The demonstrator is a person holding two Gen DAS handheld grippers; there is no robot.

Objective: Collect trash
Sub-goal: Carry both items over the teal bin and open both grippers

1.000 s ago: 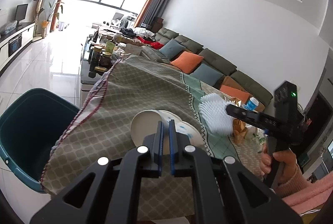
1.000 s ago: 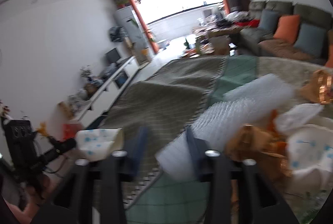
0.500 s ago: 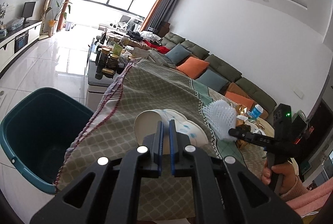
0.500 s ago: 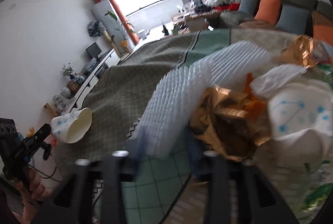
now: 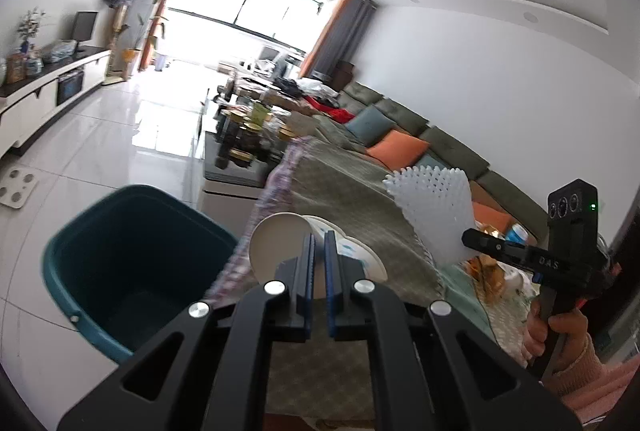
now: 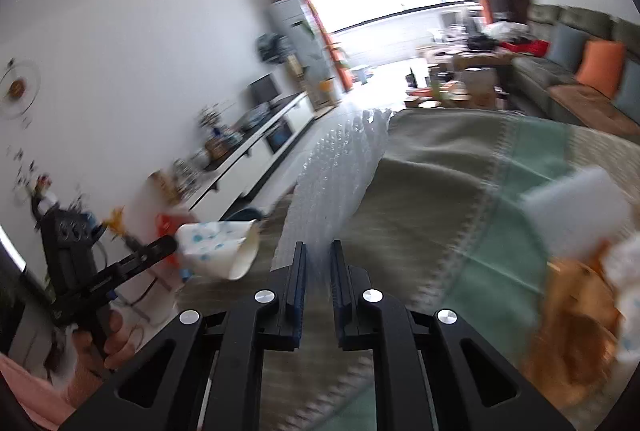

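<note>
L gripper (image 5: pixel 318 255) clamped on paper cup (image 5: pixel 280 247), held above table edge nr teal bin (image 5: pixel 120 255); R gripper (image 6: pixel 318 263) pinches white foam net (image 6: pixel 340 175) over the table; judge: carry both clear of the cloth edge, centre over bin, then release; patterned tablecloth (image 5: pixel 344 191) w/ more wrappers (image 6: pixel 576 311) at its right end; sofa (image 5: pixel 420 139), window beyond.
</note>
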